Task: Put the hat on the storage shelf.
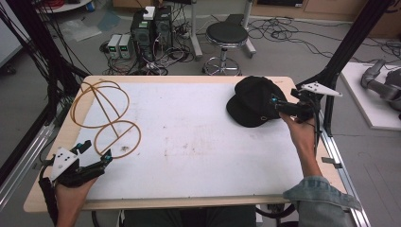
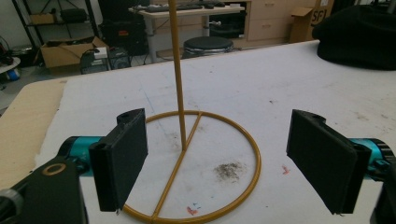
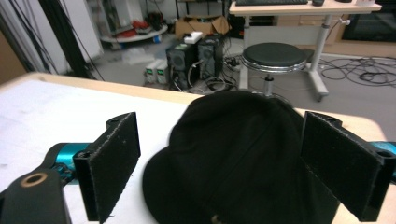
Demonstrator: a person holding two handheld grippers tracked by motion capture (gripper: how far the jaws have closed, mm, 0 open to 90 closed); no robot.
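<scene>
White tabletop (image 1: 198, 142): left tongs (image 2: 219, 158) wide at stand (image 2: 187, 154), right tongs (image 3: 233, 168) wide over cap (image 3: 233, 158).

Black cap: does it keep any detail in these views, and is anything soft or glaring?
High view: the black fabric cap reads as a flat dark mass on the evenly lit white table, no glare. Right gripper view: faint seams show on it, edges slightly soft. Left gripper view: the gold wire stand is sharp.
</scene>
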